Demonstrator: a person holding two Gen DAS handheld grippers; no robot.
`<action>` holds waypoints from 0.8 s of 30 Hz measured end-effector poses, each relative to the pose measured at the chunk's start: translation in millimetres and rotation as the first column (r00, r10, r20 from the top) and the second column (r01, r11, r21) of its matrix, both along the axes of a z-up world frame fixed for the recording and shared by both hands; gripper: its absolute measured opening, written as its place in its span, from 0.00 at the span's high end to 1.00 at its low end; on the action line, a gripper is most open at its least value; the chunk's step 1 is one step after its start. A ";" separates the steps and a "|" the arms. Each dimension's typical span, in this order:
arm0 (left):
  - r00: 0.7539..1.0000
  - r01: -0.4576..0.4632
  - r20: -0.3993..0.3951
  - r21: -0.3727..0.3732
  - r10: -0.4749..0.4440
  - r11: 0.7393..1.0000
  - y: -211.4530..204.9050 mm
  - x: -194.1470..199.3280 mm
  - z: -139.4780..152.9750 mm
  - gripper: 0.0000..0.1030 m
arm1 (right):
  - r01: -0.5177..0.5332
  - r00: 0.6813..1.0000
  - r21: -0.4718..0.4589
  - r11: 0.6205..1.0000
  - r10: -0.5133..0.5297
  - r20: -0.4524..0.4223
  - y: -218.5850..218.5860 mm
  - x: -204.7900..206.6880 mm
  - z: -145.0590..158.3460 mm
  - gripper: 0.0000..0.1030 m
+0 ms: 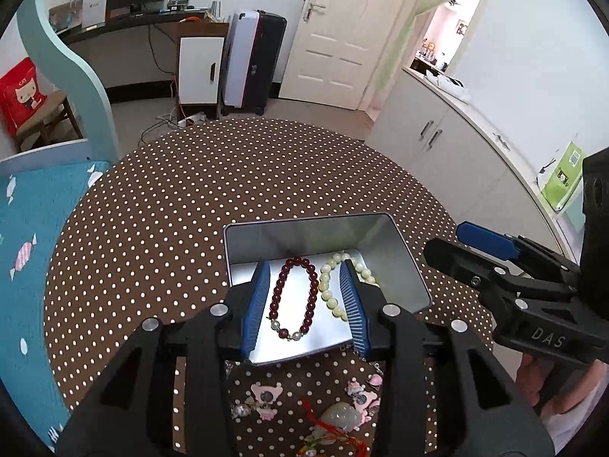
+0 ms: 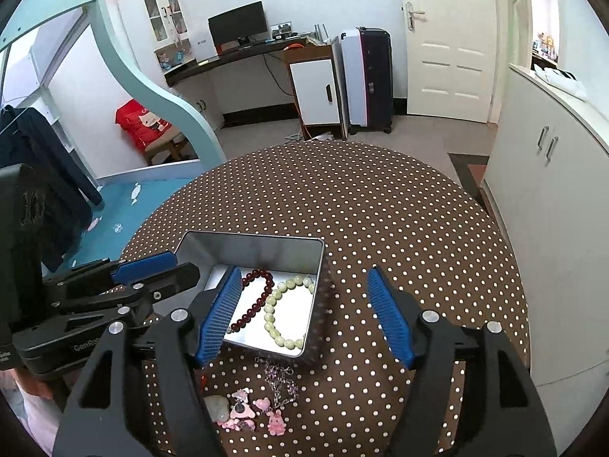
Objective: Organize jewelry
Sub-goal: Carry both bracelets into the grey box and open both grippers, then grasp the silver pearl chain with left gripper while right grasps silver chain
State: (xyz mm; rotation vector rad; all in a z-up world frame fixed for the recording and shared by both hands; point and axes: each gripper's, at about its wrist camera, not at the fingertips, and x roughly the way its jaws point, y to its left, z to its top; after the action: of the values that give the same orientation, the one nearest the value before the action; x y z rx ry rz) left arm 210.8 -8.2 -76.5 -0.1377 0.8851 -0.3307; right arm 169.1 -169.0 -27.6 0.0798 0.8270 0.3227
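Brown cloth with white polka dots covers the round bench (image 2: 380,205), set in a bedroom with a pale blue bed frame, a desk and a white door behind. On it, toward the near side, an open metal tin (image 1: 319,236) is placed, and two bead bracelets are already laid on its floor: a dark red bracelet (image 1: 293,297) with a few pale beads at its near end, and a cream bracelet (image 2: 285,312) to its right, the two lying side by side with their long axes running away from the cameras. Outside the tin, just beyond its near edge, the remaining jewelry is gathered on the cloth: a beaded chain (image 2: 279,377) touching or nearly touching the tin wall, pink charms (image 2: 251,411) nearer still, and a pale stone pendant on red cord (image 1: 338,419). These loose pieces are judged to be the next things to be lifted. They lie below and behind the fingertips of both tools, so a pull back and downward would be called for. The left gripper (image 1: 304,301) is held over the tin with its fingers spread and nothing between them; the pendant sits directly beneath it. The right gripper (image 2: 304,316) is likewise parted wide and empty, straddling the tin's right wall, with the chain just beneath its left finger; neither gripper is clearly the nearer.
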 end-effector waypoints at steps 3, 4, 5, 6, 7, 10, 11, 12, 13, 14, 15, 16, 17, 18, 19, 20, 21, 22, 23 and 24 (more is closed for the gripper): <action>1.000 -0.009 -0.001 0.008 0.009 1.000 2.6 -4.6 0.0 0.62 | 0.000 1.000 0.000 1.000 0.000 0.005 0.1 -6.0 1.9 0.36; 1.000 -0.009 -0.001 0.008 0.009 1.000 2.6 -5.5 2.0 0.62 | 0.000 1.000 0.001 1.000 0.000 0.009 -0.2 -8.5 2.7 0.36; 1.000 -0.008 0.001 0.007 0.008 1.000 2.1 -6.8 3.4 0.62 | -0.002 1.000 0.002 1.000 0.002 0.011 -0.9 -10.5 3.5 0.36; 1.000 -0.008 0.004 0.007 0.008 1.000 3.9 -8.9 4.2 0.62 | -0.002 1.000 0.002 1.000 0.002 0.014 -0.8 -11.7 4.6 0.36; 1.000 -0.013 0.006 0.009 0.012 1.000 4.9 -10.8 5.8 0.62 | -0.001 1.000 0.000 1.000 0.001 0.016 -1.3 -13.5 5.4 0.36; 1.000 -0.019 0.009 0.007 0.019 1.000 11.0 -19.0 7.0 0.62 | 0.000 1.000 -0.001 1.000 0.000 0.020 -1.1 -18.4 7.7 0.36; 1.000 -0.022 0.010 0.008 0.022 1.000 12.9 -19.7 8.7 0.62 | 0.003 1.000 -0.002 1.000 -0.003 0.023 -0.7 -20.9 8.1 0.36; 1.000 -0.025 0.012 0.009 0.025 1.000 15.1 -22.2 9.2 0.61 | 0.002 1.000 -0.003 1.000 -0.002 0.024 -0.3 -23.0 8.3 0.36; 1.000 -0.027 0.015 0.010 0.027 1.000 18.2 -25.5 9.2 0.55 | 0.001 1.000 -0.004 1.000 -0.001 0.025 -0.7 -24.6 8.6 0.35; 0.999 -0.031 0.020 0.012 0.031 0.999 20.6 -28.7 9.7 0.52 | 0.001 1.000 -0.005 1.000 -0.001 0.026 -0.4 -26.8 8.7 0.33; 0.999 -0.034 0.024 0.016 0.034 0.999 22.5 -31.8 10.0 0.52 | 0.003 1.000 -0.007 1.000 -0.003 0.027 0.0 -28.3 8.9 0.31; 0.999 -0.038 0.026 0.017 0.037 0.999 25.6 -34.8 10.2 0.52 | 0.005 1.000 -0.010 1.000 -0.005 0.029 0.9 -30.3 9.3 0.31; 0.999 -0.041 0.025 0.016 0.040 0.999 29.0 -37.3 10.4 0.51 | 0.006 0.999 -0.010 1.000 -0.006 0.032 1.9 -32.4 9.8 0.30; 0.999 -0.047 0.025 0.016 0.046 0.999 34.0 -41.8 9.6 0.48 | 0.006 0.999 -0.010 1.000 -0.006 0.032 2.0 -33.2 10.2 0.27; 0.998 -0.051 0.027 0.019 0.051 0.999 37.0 -44.0 9.9 0.40 | 0.009 0.999 -0.011 1.000 -0.008 0.034 2.1 -35.1 10.5 0.25; 0.998 -0.059 0.030 0.023 0.058 0.998 41.6 -46.6 10.2 0.32 | 0.015 0.999 -0.015 1.000 -0.014 0.037 2.0 -37.3 10.6 0.22; 0.997 -0.068 0.032 0.026 0.068 0.997 45.4 -49.3 10.0 0.29 | 0.018 0.999 -0.019 1.000 -0.018 0.039 1.6 -38.8 10.6 0.19; 0.997 -0.078 0.033 0.029 0.077 0.997 50.0 -52.4 9.7 0.26 | 0.024 0.999 -0.024 0.999 -0.023 0.039 1.2 -40.2 10.1 0.19; 0.996 -0.082 0.032 0.032 0.081 0.996 52.7 -53.8 10.1 0.26 | 0.027 0.999 -0.027 0.999 -0.026 0.037 0.6 -41.2 9.5 0.17; 0.996 -0.085 0.032 0.034 0.084 0.996 56.9 -56.2 9.4 0.23 | 0.031 0.999 -0.031 0.999 -0.030 0.033 0.5 -41.6 8.5 0.12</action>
State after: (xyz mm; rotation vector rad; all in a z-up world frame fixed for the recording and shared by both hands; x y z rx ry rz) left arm 154.6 48.8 -67.1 -0.1365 0.8518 -0.2370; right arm 127.4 -168.4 -19.1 0.0573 0.7976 0.2810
